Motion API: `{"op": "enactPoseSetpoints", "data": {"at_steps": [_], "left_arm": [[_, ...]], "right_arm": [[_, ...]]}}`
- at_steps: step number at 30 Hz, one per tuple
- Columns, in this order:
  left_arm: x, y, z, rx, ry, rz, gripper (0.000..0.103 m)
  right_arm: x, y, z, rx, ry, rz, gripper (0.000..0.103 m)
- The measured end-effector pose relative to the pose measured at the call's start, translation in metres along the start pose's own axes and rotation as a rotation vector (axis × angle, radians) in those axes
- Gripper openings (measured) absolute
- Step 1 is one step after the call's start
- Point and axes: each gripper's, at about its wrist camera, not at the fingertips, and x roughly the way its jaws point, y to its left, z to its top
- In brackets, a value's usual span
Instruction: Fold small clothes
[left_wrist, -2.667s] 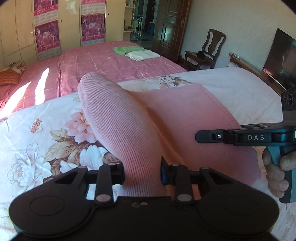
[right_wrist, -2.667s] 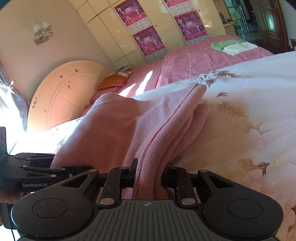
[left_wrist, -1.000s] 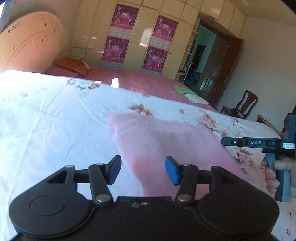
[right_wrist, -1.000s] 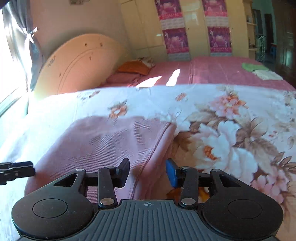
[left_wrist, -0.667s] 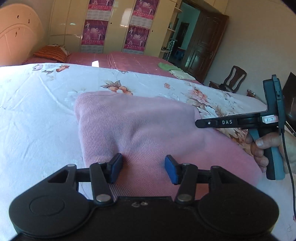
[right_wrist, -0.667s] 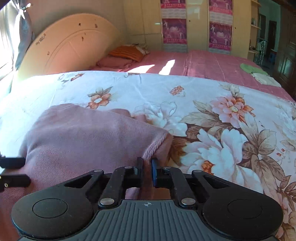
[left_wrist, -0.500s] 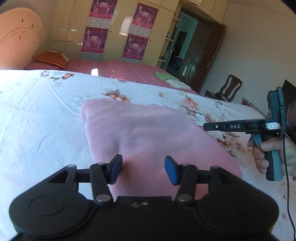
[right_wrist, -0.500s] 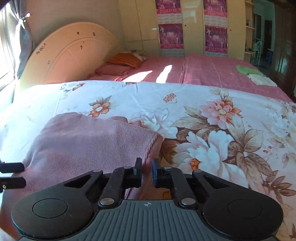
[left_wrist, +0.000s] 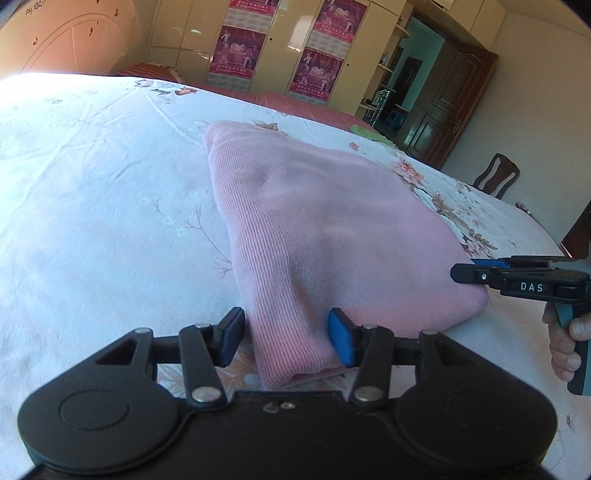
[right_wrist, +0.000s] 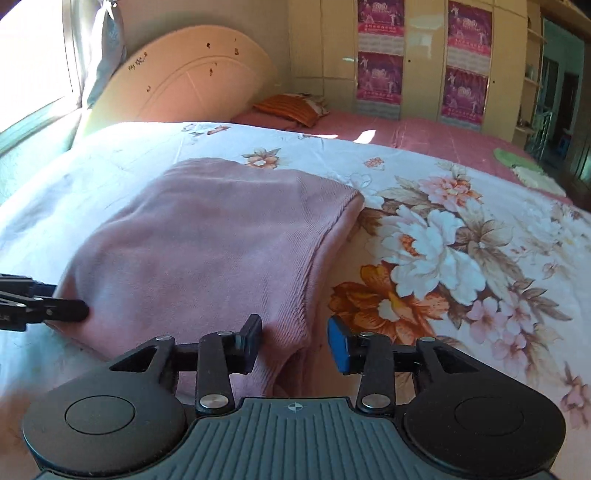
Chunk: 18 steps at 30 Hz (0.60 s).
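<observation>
1. Pink knit garment (left_wrist: 325, 229) is lying folded into a compact, layered rectangle on the floral bedsheet (left_wrist: 92, 192), near the edge of the bed closest to you; in the right wrist view its stacked right-hand edges (right_wrist: 317, 258) are showing as a thick doubled border

2. You are working over a sheet that is spreading wide around the garment, with a second bed in a pink cover (right_wrist: 443, 129) sitting behind it and a small green and white pile of clothes (right_wrist: 524, 166) resting there, well apart from your work

3. You are holding your left gripper (left_wrist: 286, 334) at the near left corner of the garment with its jaws standing apart, the cloth bulging between the blue pads but not being pinched

4. You are holding your right gripper (right_wrist: 295, 343) at the near right corner, likewise spread wide, with the folded edge lying between the fingers and nothing being clamped

5. Judging from how things are lying, you are nearing the end on this piece: the folds are looking done and both claws are sitting released, so what is remaining is probably a light tidy of the slightly puffed top layer or setting the bundle aside
</observation>
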Motion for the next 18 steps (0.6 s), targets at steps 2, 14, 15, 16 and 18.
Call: {"op": "enactPoseSetpoints", "data": {"at_steps": [2, 14, 15, 16, 18], "left_arm": [[0.000, -0.003, -0.001, 0.007, 0.007, 0.012, 0.050], [-0.053, -0.024, -0.001, -0.036, -0.089, -0.015, 0.048], [-0.044, -0.029, -0.002, -0.014, -0.066, -0.019, 0.048], [-0.033, -0.032, -0.003, 0.004, -0.029, -0.007, 0.048], [-0.013, -0.033, -0.007, 0.016, 0.030, 0.038, 0.048]], "right_arm": [[0.009, -0.004, -0.004, -0.036, 0.025, -0.058, 0.018], [-0.031, 0.015, 0.001, -0.096, -0.061, -0.084, 0.030], [-0.030, 0.017, 0.000, -0.100, -0.057, -0.080, 0.030], [-0.027, 0.019, -0.002, -0.104, -0.042, -0.077, 0.030], [-0.013, 0.022, -0.007, -0.114, 0.021, -0.087, 0.030]]}}
